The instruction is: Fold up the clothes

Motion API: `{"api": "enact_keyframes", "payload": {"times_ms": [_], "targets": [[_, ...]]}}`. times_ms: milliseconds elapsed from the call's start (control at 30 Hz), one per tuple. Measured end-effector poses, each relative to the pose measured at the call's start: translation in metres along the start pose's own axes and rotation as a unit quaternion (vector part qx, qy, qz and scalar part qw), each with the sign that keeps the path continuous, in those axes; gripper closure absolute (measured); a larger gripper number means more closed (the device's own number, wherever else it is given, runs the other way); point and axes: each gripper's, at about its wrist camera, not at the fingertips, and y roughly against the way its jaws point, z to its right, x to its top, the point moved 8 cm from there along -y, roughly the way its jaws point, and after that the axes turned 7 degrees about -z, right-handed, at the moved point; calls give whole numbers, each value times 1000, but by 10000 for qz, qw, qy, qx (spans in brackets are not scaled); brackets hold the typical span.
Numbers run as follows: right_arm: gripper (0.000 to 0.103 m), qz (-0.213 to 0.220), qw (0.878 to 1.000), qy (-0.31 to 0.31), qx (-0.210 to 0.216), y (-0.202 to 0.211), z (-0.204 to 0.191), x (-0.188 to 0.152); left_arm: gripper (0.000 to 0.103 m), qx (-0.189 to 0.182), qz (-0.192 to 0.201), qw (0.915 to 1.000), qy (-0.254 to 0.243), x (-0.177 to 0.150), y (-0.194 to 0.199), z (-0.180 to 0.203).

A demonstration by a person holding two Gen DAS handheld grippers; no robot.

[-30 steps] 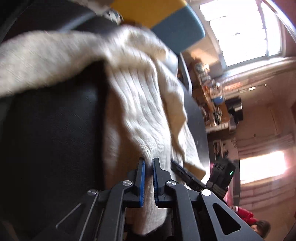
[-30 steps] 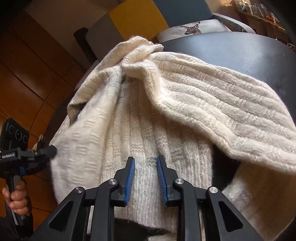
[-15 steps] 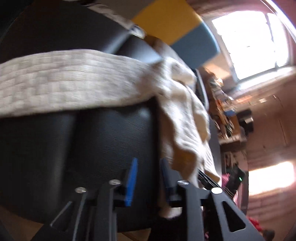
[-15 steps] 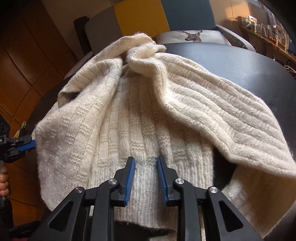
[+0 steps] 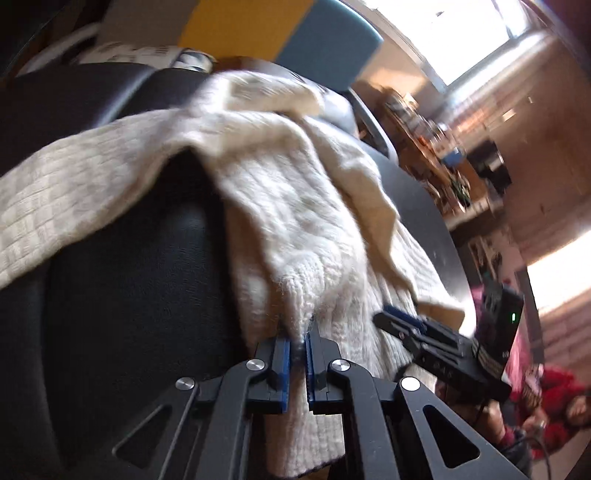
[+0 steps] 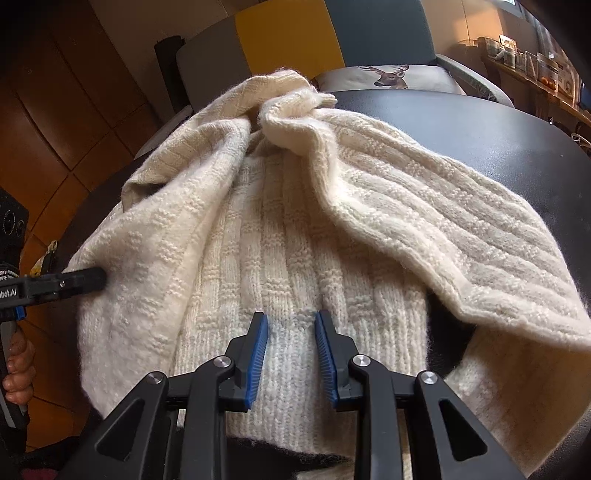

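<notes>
Pinching a cream ribbed knit sweater (image 6: 295,229) heaped on the round black worktop (image 6: 480,125).
Left tool (image 5: 297,343) is clamped on the edge; right tool (image 6: 290,332) gapes empty; keep the pull low and even.

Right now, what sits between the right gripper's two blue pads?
In the right wrist view, the right gripper stands open over the cream knitted sweater; only its ribbed hem shows between the pads, not pinched.

Cream sweater (image 6: 332,229) with ribbed, basket-weave knit on a black table (image 6: 480,125). Black tongs (image 6: 291,350) carry blue pads (image 6: 258,354). At twelve o'clock, a yellow-and-teal chair (image 6: 332,33) and a deer-print cushion (image 6: 388,77).
</notes>
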Motion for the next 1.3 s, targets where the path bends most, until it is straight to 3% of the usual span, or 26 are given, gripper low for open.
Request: {"api": "enact_keyframes", "payload": {"times_ms": [200,300,400,467,633,833,867,1067,1133,1233,1267,1300], "targets": [[76,-78,9998,124,-127,-2,-3,0,96,542,273,9961,636,6,40,-87],[76,-54,9998,121,-146,-2,-3,0,93,394,-9,9960,799,-7,41,-110],[76,-30,9998,118,-164,-1,-3,0,84,181,122,9933,1135,-16,65,-134],[76,-14,9998,115,-176,-1,-3,0,82,319,305,9886,1439,-23,87,-161],[76,26,9997,110,-207,-1,-3,0,67,871,829,9670,2246,-44,150,-239],[75,21,9987,168,-472,-3,-7,1,64,1518,1444,9248,3176,-72,227,-333],[74,4,9985,178,-511,-3,-7,1,64,1542,1458,9222,3232,-72,230,-341],[74,5,9976,266,-642,-4,-8,2,62,1296,1094,9361,3081,-49,190,-343],[74,41,9972,295,-680,-4,-9,2,58,1429,1044,9379,2983,-42,180,-341],[74,72,9966,335,-747,-5,-10,2,55,1965,973,9399,2616,-33,170,-333],[74,71,9964,343,-769,-5,-11,2,63,2159,945,9397,2479,-30,167,-330],[74,54,9962,352,-796,-5,-11,3,85,2351,917,9389,2340,-26,164,-327]]}}
